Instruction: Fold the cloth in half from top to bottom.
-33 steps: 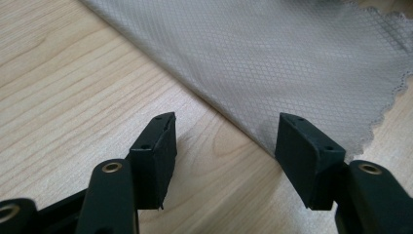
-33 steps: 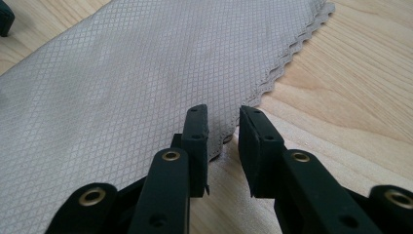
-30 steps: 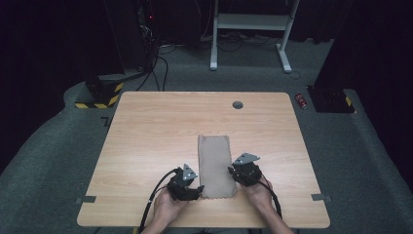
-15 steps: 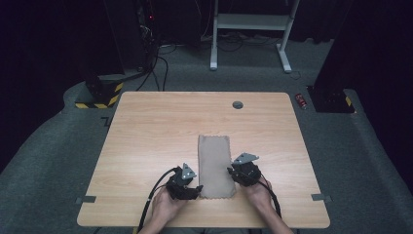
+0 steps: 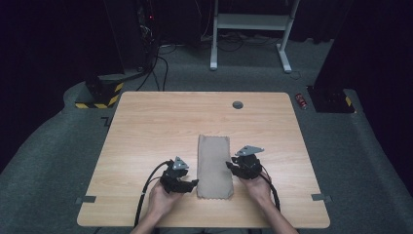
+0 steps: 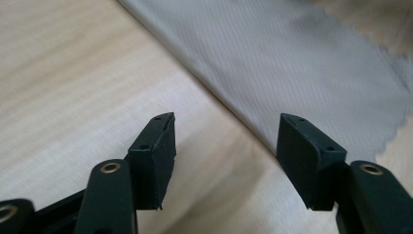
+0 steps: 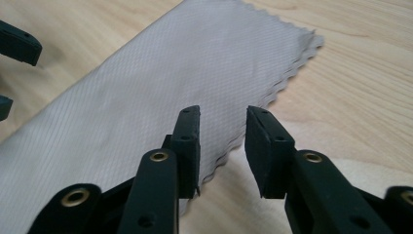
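- While both grippers sit low at the near half of the table [image 5: 146, 122], a folded grey-tan cloth [image 5: 213, 165] lies flat between them, its long sides running away from the person and its near end close to the table's front edge.
- Cloth condition: folded into a narrow strip of more than one layer; the right gripper view shows stacked zigzag-cut edges along one long side [image 7: 272, 92]. No bunching or lifted corner is visible.
- Left gripper [image 5: 192, 183]: jaws spread wide with nothing between them. Its own view shows bare wood under the gap and the cloth's straight folded edge [image 6: 234, 105] just ahead of the fingertips, apart from both pads.
- Right gripper [image 5: 230, 167]: jaws parted by a moderate gap and they have just been opening. Its own view shows the zigzag edge beneath and just ahead of the pads, with no pad pressing on the fabric.
- Step in hand, as judged: a fold appears finished and let go, and both grippers are placed at the cloth's two long sides, near its front end, for a fresh hold.
- Next move, as judged: each gripper must drop a lower pad under its edge and pinch all layers together, then both must lift evenly so the strip can be folded end over end.
- Risk noted: taking only the top layer on the zigzag side would pull the stack open.
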`<state>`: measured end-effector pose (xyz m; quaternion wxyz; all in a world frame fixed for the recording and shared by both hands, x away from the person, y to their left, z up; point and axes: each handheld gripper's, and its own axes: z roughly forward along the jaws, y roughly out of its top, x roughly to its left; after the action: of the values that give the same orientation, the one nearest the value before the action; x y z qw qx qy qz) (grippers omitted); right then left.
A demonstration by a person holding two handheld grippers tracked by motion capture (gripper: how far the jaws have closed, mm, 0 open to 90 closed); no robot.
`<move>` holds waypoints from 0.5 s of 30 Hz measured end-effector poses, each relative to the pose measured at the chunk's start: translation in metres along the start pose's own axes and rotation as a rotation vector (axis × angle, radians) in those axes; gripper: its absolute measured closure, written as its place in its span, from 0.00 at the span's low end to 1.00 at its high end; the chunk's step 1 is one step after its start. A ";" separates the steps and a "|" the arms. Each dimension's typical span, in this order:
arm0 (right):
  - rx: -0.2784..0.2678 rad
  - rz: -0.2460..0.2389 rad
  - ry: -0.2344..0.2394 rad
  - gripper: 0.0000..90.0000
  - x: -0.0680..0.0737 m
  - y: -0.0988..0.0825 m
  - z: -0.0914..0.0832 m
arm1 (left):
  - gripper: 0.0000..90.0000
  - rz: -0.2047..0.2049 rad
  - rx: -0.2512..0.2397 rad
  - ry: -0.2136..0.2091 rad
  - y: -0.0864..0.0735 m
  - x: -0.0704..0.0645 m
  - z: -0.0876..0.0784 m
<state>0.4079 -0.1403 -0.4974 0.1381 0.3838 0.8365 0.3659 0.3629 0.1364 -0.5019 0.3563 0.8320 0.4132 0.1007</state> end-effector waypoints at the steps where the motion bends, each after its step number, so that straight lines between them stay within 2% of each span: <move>1: -0.001 0.019 0.001 0.75 -0.002 0.002 0.001 | 0.44 -0.004 -0.008 0.006 0.004 0.003 0.000; 3: -0.002 0.031 0.000 0.76 -0.006 0.006 0.003 | 0.44 -0.019 -0.016 0.020 0.011 0.010 0.003; 9: -0.008 0.058 -0.007 0.76 -0.011 0.016 0.011 | 0.44 -0.071 -0.033 0.025 0.026 0.027 0.015; 12: -0.013 0.071 -0.006 0.76 -0.015 0.020 0.013 | 0.44 -0.088 -0.026 0.034 0.034 0.036 0.023; 15: -0.013 0.093 0.015 0.74 -0.020 0.023 0.016 | 0.45 -0.105 -0.036 0.038 0.040 0.042 0.027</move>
<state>0.4412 -0.1372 -0.4931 0.1172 0.4187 0.8164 0.3801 0.4265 0.1383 -0.5000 0.3683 0.8004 0.4611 0.1050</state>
